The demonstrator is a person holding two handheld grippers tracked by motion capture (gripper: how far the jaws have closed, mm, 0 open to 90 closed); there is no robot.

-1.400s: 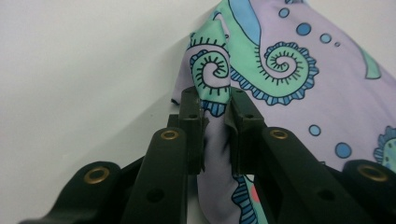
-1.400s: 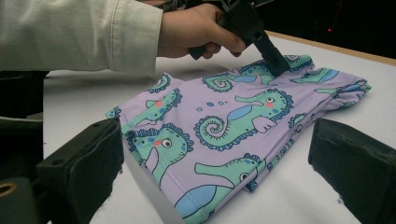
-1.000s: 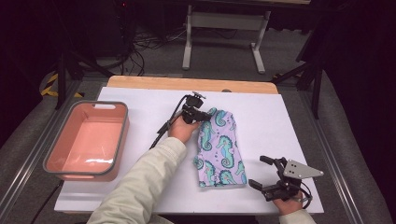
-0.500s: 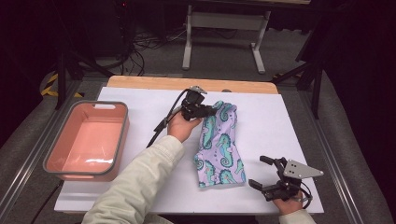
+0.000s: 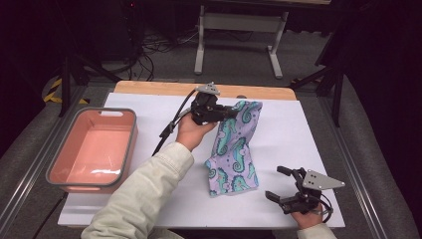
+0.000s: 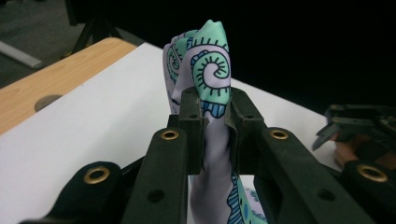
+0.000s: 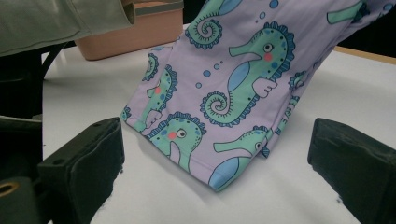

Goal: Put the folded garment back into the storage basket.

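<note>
Left gripper (image 5: 230,112) pinches the cloth's (image 5: 234,149) raised far end; right gripper (image 5: 282,185), jaws spread, rests just beside its near end.

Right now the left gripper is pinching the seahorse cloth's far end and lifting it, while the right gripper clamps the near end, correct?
Not quite. In the right gripper view the right gripper is open, its jaws apart, short of the seahorse cloth. The left gripper does pinch and lift it.
</note>
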